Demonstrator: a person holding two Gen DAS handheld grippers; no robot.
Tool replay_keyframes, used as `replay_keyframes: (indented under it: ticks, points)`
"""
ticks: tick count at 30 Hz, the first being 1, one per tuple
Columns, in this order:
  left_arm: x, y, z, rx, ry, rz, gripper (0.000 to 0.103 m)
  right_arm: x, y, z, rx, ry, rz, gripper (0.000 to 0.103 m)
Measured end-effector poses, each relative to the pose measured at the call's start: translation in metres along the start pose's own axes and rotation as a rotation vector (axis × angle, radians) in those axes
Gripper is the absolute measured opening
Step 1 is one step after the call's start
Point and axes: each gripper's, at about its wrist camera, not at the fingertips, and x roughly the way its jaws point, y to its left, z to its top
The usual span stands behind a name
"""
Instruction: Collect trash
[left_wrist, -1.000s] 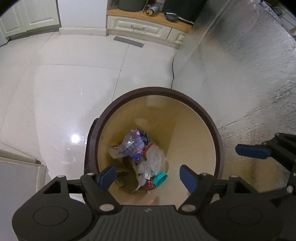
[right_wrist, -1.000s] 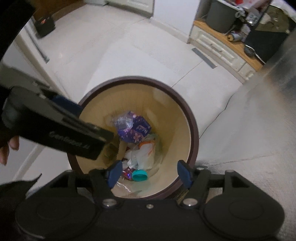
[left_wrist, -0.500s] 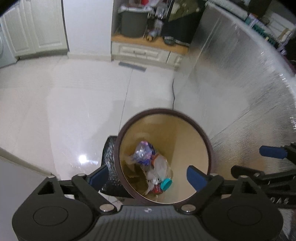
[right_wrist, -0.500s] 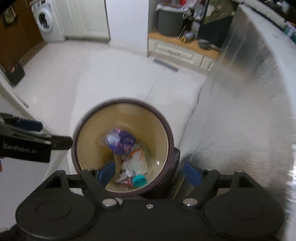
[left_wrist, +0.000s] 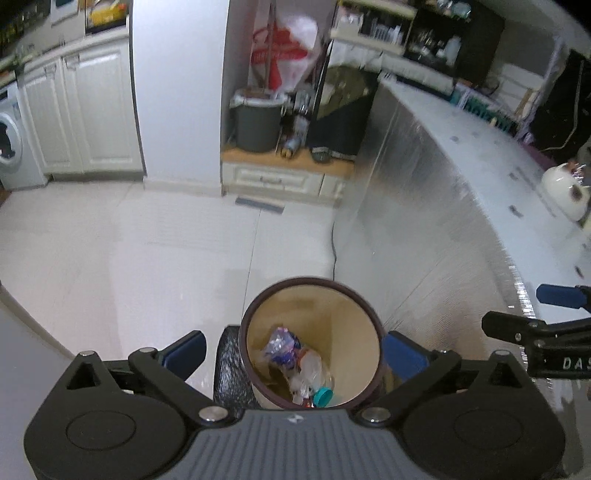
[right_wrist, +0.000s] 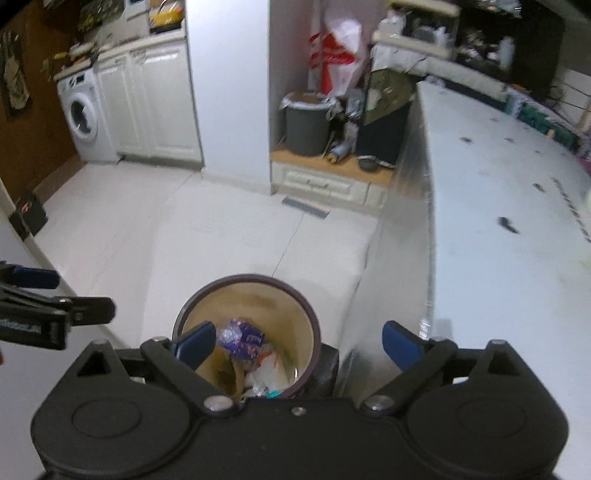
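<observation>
A glossy white tiled floor (left_wrist: 147, 258) runs to cream cabinets (left_wrist: 88, 110) and a washing machine (right_wrist: 86, 114), beside a foil-sided counter (left_wrist: 443, 229). On it stands a round, brown-rimmed waste bin (left_wrist: 369, 314) holding crumpled wrappers (left_wrist: 280, 341) and a teal cap (left_wrist: 323, 396). The left gripper (left_wrist: 291, 354) and right gripper (right_wrist: 299, 343) hover above it, both spread wide and empty.

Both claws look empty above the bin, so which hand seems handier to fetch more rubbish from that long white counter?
Probably the right gripper: it hangs nearer the counter. The left gripper, also open and empty, sits beyond the trash bin, by the open floor.
</observation>
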Motion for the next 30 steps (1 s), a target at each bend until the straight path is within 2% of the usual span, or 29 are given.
replay_keyframes:
  ticks: [6,12,14,18,23,30]
  points:
    - [-0.044,-0.013,-0.015,0.013,-0.076,0.006,0.101,-0.052,-0.018,-0.017,0.068,-0.085,0.011,0.103]
    - [-0.079,-0.026,-0.041,0.044,-0.135,0.051,0.101,-0.095,-0.021,-0.041,0.087,-0.159,-0.082,0.103]
    - [-0.087,-0.027,-0.047,0.032,-0.140,0.068,0.101,-0.103,-0.023,-0.046,0.092,-0.165,-0.107,0.103]
    - [-0.105,-0.028,-0.064,0.016,-0.158,0.052,0.102,-0.127,-0.023,-0.065,0.094,-0.205,-0.125,0.103]
    - [-0.123,-0.037,-0.085,0.040,-0.190,0.121,0.103,-0.150,-0.017,-0.092,0.119,-0.244,-0.141,0.103]
    - [-0.139,-0.044,-0.109,0.013,-0.214,0.121,0.103,-0.171,-0.011,-0.121,0.143,-0.276,-0.189,0.103]
